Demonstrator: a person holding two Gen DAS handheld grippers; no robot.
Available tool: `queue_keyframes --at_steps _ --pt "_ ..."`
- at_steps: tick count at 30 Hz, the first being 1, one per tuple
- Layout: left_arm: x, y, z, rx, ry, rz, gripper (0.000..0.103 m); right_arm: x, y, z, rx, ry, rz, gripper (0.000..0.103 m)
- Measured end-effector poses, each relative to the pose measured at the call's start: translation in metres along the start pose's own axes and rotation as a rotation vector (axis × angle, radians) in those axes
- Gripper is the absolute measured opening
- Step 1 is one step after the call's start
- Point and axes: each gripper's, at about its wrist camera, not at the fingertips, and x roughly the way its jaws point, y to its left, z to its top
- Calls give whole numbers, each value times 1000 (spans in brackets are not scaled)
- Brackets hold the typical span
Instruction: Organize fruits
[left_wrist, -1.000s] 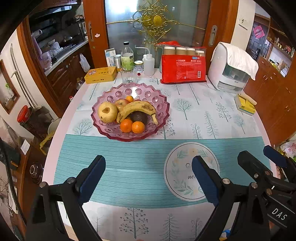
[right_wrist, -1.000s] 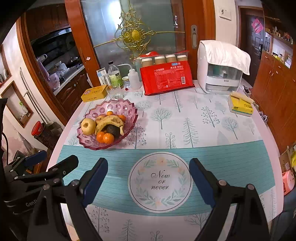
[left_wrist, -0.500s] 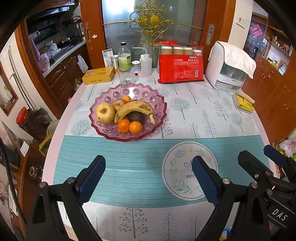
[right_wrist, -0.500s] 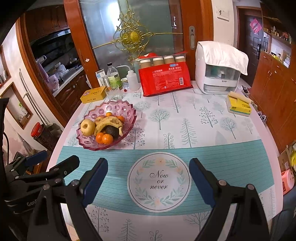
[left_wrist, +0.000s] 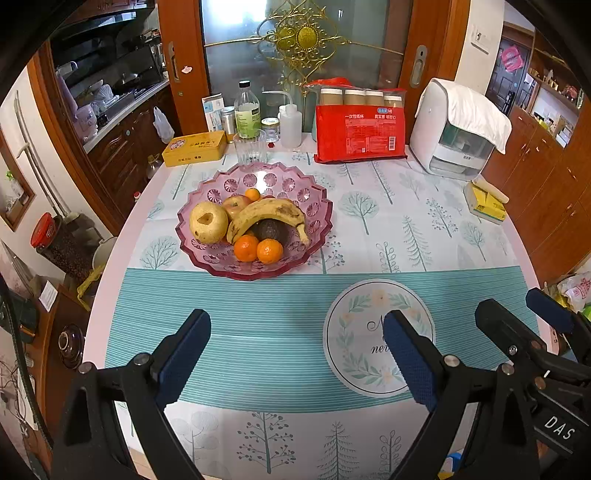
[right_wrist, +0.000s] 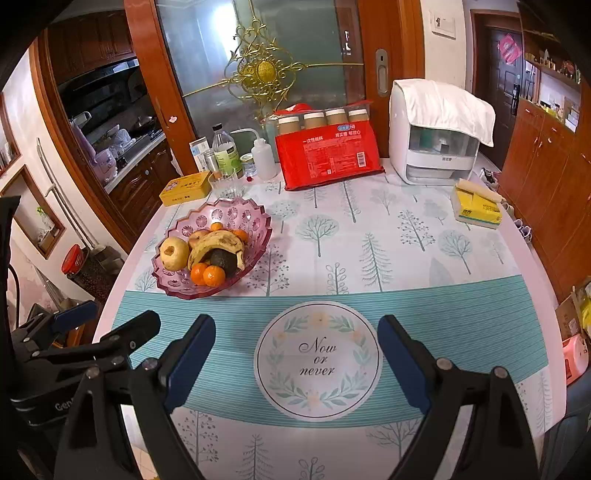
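Observation:
A pink glass bowl (left_wrist: 314, 206) (right_wrist: 258, 221) stands on the left half of the round table. A banana (left_wrist: 269, 216) (right_wrist: 216, 242) lies across its middle over a dark avocado (left_wrist: 271, 229). A yellow pear (left_wrist: 208, 222) (right_wrist: 173, 253) sits at the bowl's left and a red apple (left_wrist: 236, 205) behind it. Two oranges (left_wrist: 258, 250) (right_wrist: 207, 275) rest at the front and a smaller one (left_wrist: 252, 194) at the back. My left gripper (left_wrist: 295, 332) hangs open and empty over the teal stripe, well short of the bowl. My right gripper (right_wrist: 295, 332) is open and empty above the round "Now or never" print.
Along the table's far edge stand a yellow tin (left_wrist: 195, 148), a glass tumbler (left_wrist: 250, 147), bottles (left_wrist: 246, 110), a red pack of paper cups (left_wrist: 360, 134) and a white appliance under a towel (left_wrist: 458, 136). A yellow tissue pack (left_wrist: 485, 203) lies at the right edge.

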Motion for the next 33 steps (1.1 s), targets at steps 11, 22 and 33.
queue_keyframes --at_steps 11,22,33 --pt "0 1 -1 0 2 0 94 1 -1 0 1 2 0 90" --pt "0 2 0 2 3 -1 94 1 -1 0 4 3 1 90" --pt "2 1 -2 2 6 -1 94 2 -2 2 4 5 2 90"
